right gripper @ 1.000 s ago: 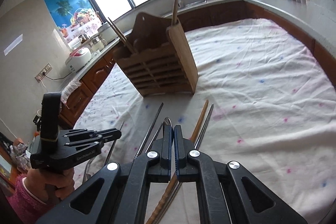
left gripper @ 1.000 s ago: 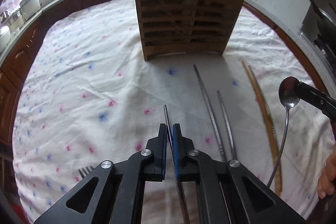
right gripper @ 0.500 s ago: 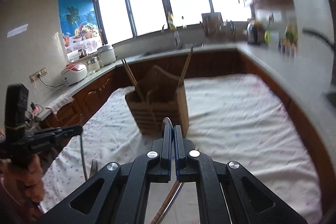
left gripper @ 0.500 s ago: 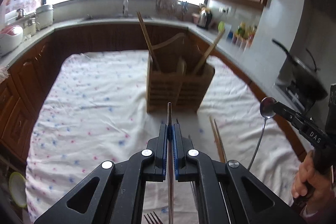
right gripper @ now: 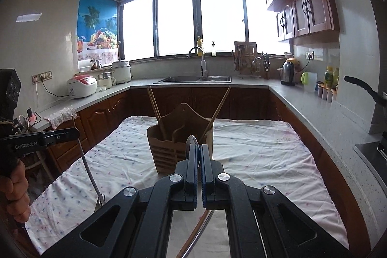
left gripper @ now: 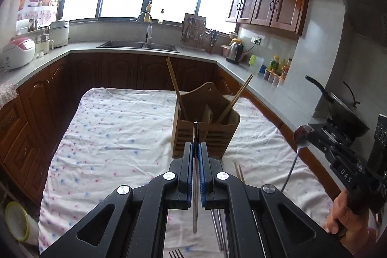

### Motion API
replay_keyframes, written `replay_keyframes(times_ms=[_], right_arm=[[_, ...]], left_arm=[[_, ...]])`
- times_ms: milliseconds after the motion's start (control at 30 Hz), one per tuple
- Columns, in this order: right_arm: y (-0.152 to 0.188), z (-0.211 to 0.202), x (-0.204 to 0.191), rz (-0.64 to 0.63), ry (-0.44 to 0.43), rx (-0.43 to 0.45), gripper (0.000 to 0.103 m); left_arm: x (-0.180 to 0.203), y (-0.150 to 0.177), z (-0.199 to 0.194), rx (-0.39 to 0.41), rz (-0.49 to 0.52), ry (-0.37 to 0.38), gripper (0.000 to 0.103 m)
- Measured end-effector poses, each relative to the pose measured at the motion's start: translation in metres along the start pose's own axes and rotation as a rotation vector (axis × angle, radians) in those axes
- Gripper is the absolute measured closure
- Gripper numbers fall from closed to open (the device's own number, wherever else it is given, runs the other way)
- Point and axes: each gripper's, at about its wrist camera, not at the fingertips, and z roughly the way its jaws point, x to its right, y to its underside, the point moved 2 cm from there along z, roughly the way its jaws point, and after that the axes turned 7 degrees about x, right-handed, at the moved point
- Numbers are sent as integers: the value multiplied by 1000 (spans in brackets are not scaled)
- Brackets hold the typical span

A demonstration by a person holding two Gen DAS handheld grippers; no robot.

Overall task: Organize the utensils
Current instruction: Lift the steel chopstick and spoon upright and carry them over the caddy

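Utensils half sorted: slatted wooden holder [left gripper: 205, 127] on the table already has chopsticks; each claw carries one piece above the cloth.
Left claw [left gripper: 196, 151] pinches a steel fork [right gripper: 93, 183] (tines plain only from the right), right claw [right gripper: 198, 154] a steel spoon [left gripper: 301, 137]; chopsticks [left gripper: 239, 172] remain lying.

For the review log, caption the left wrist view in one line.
Left gripper clamps a fork before the wooden utensil holder; right gripper holds a spoon.
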Motion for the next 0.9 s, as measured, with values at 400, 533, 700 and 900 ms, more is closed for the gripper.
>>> replay_keyframes(times_ms=[400, 533, 700, 900], right_arm=[[-8, 10, 6, -8, 33, 41, 101], [-11, 19, 6, -13, 37, 46, 101], [-18, 30, 8, -27, 49, 65, 101], [-28, 48, 16, -43, 76, 97, 101]], left_arm=[[-6, -22, 4, 46, -17, 6, 101], [-9, -29, 9, 57, -20, 6, 101], [-12, -39, 16, 71, -18, 12, 101], [-15, -52, 28, 84, -24, 22, 101]])
